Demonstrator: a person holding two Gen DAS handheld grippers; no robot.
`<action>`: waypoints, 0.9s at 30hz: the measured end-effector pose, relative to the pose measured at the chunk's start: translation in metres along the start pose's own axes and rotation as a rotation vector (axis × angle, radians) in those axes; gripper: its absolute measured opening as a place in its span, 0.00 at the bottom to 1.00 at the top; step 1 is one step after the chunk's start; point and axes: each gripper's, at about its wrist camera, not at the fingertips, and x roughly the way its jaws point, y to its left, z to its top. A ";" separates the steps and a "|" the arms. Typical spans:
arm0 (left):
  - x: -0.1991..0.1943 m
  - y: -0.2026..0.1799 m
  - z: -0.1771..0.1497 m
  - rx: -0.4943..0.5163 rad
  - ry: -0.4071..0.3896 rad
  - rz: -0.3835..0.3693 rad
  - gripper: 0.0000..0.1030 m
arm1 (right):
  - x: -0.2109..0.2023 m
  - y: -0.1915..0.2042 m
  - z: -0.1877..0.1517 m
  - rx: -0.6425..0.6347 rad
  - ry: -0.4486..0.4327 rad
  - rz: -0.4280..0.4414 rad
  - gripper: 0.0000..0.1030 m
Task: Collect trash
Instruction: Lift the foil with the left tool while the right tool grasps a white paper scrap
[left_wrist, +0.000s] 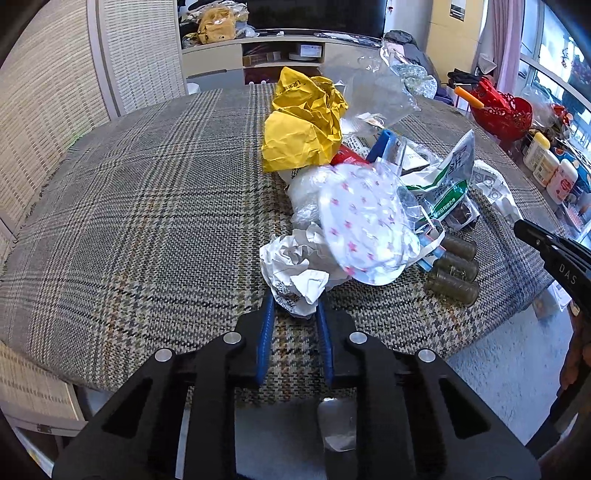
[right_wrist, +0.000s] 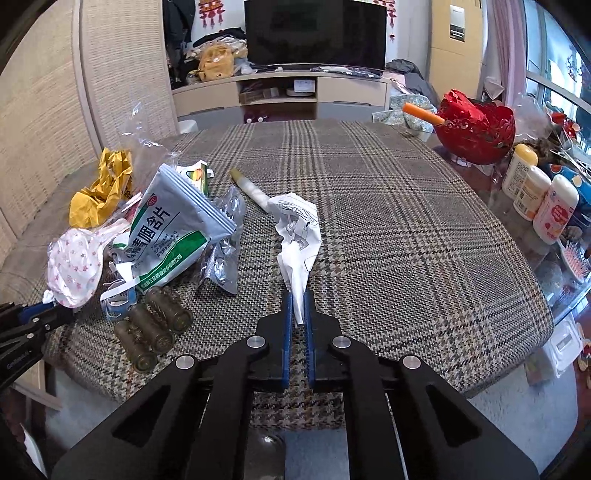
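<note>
A trash heap lies on the plaid tablecloth (left_wrist: 129, 221): a yellow crumpled bag (left_wrist: 299, 125), a star-printed wrapper (left_wrist: 365, 229), a green-and-white pouch (left_wrist: 447, 184) and three small brown bottles (left_wrist: 452, 269). My left gripper (left_wrist: 295, 310) is shut on a crumpled white paper ball (left_wrist: 291, 266) at the heap's near edge. My right gripper (right_wrist: 299, 306) is shut on a twisted white printed paper (right_wrist: 299, 232) and holds it right of the heap. The pouch (right_wrist: 173, 236), star wrapper (right_wrist: 74, 266) and bottles (right_wrist: 151, 328) also show in the right wrist view.
A thin white-and-yellow tube (right_wrist: 251, 190) lies behind the held paper. A red openwork bowl (right_wrist: 476, 129) and white bottles (right_wrist: 535, 195) stand at the table's right side. Woven chair backs (left_wrist: 48, 122) stand on the left. A TV cabinet (right_wrist: 280, 92) is beyond the table.
</note>
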 end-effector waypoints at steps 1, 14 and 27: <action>-0.004 0.002 -0.001 -0.011 -0.004 0.005 0.19 | -0.002 0.000 0.000 0.002 -0.001 0.003 0.07; -0.082 0.000 0.000 -0.054 -0.099 0.070 0.18 | -0.076 -0.002 0.011 -0.010 -0.091 0.031 0.07; -0.172 -0.039 -0.039 -0.079 -0.159 0.025 0.19 | -0.161 -0.012 -0.027 -0.039 -0.082 0.122 0.08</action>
